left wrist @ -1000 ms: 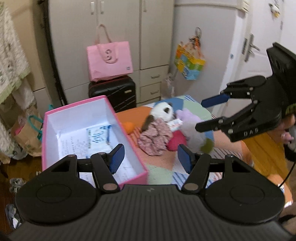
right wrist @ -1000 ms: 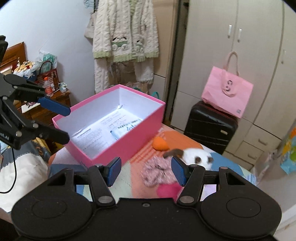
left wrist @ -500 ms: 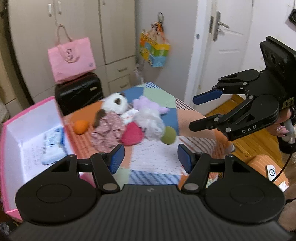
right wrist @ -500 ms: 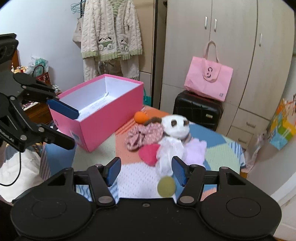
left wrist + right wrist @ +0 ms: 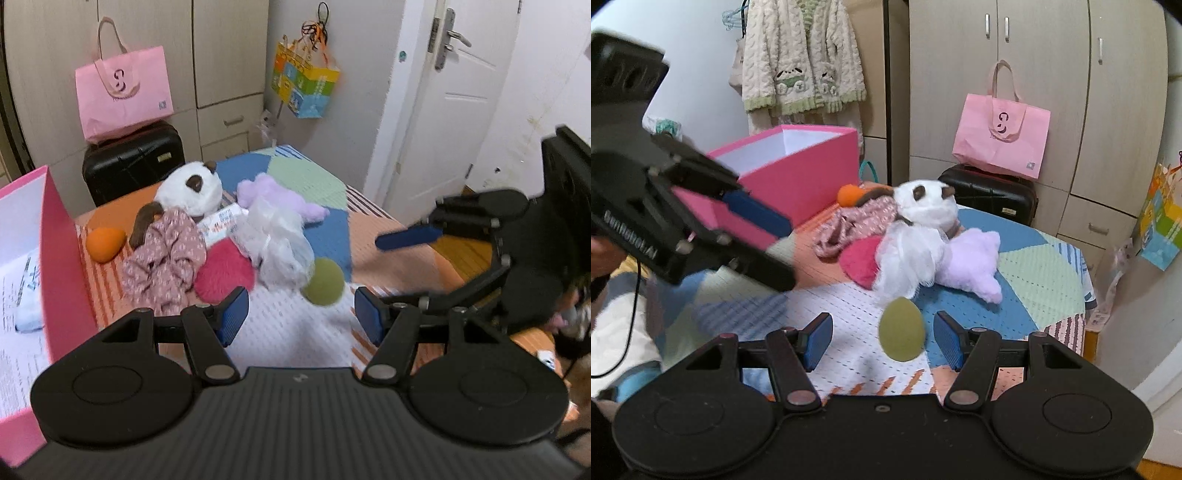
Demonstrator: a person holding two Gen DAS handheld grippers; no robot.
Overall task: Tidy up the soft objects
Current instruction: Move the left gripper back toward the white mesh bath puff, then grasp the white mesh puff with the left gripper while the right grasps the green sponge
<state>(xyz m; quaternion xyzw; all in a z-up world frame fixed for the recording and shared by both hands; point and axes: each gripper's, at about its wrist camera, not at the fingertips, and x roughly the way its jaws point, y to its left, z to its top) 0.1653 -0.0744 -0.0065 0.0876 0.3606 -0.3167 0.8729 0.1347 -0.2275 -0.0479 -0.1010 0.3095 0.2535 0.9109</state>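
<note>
The left tongs [image 5: 299, 319] stand released at the lower middle of the left wrist view, blue pads apart with nothing between them, over the white dotted patch of the patchwork cloth. The right tongs [image 5: 882, 341] are likewise released in the lower middle of their own view; the olive-green egg-shaped sponge [image 5: 902, 329] appears in the gap between the pads, nearer the right pad, but neither pad presses on it and it lies on the cloth beyond them. In the left wrist view the same green sponge [image 5: 323, 281] sits just above the tongs, touching the lower edge of a white gauzy bundle [image 5: 275, 245].

The soft things lie heaped at frame centre on the surface [image 5: 314, 177]: a magenta plush heart [image 5: 225, 275] just left of the gauze, a floral pink fabric piece [image 5: 166, 264] beside that, a white panda plush [image 5: 192, 192] behind, a lilac plush [image 5: 280, 197] to the upper right, and an orange sponge [image 5: 105, 238] at the left, near the box. A printed packet pokes out under the panda.

The open pink box [image 5: 62, 266] stands at the left edge of the frame, with papers inside.

Behind the surface a pink tote bag [image 5: 123, 94] rests on a black suitcase [image 5: 133, 162]. A white door [image 5: 454, 103] fills the upper right.
</note>
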